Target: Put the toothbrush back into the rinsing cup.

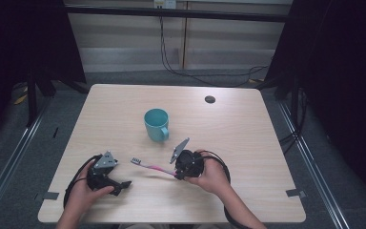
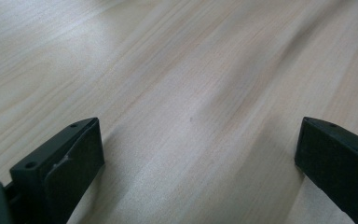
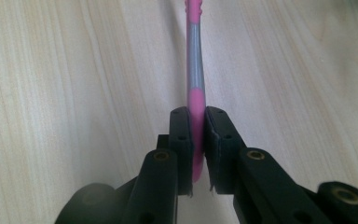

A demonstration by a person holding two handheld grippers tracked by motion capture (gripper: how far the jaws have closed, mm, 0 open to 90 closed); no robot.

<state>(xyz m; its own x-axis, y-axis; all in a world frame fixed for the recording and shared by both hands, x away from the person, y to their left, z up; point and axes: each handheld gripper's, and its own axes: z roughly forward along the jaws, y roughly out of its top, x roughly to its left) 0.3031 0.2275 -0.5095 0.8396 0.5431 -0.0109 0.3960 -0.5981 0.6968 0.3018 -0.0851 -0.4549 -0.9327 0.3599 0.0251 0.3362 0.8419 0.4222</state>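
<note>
Pink toothbrush (image 3: 196, 100) clamped in right gripper (image 3: 196, 140), left gripper (image 2: 191, 154) gaping

Pale wood table (image 1: 124, 109) on grey carpet (image 1: 62, 114), dark drapes at both sides

Rounded corners, light grain, small dark round cap (image 1: 210, 99) near the far right edge. Black curtains (image 1: 24, 38) left and right, on dark stands. Beyond, pale wall panels (image 1: 124, 33) with a black bar (image 1: 171, 13) across the top and black cables (image 1: 171, 67) hanging down to the floor. Metal floor rails (image 1: 9, 162) along either side. Grey tape tabs (image 1: 296, 193) at the near corners. Soft, even overhead light
</note>
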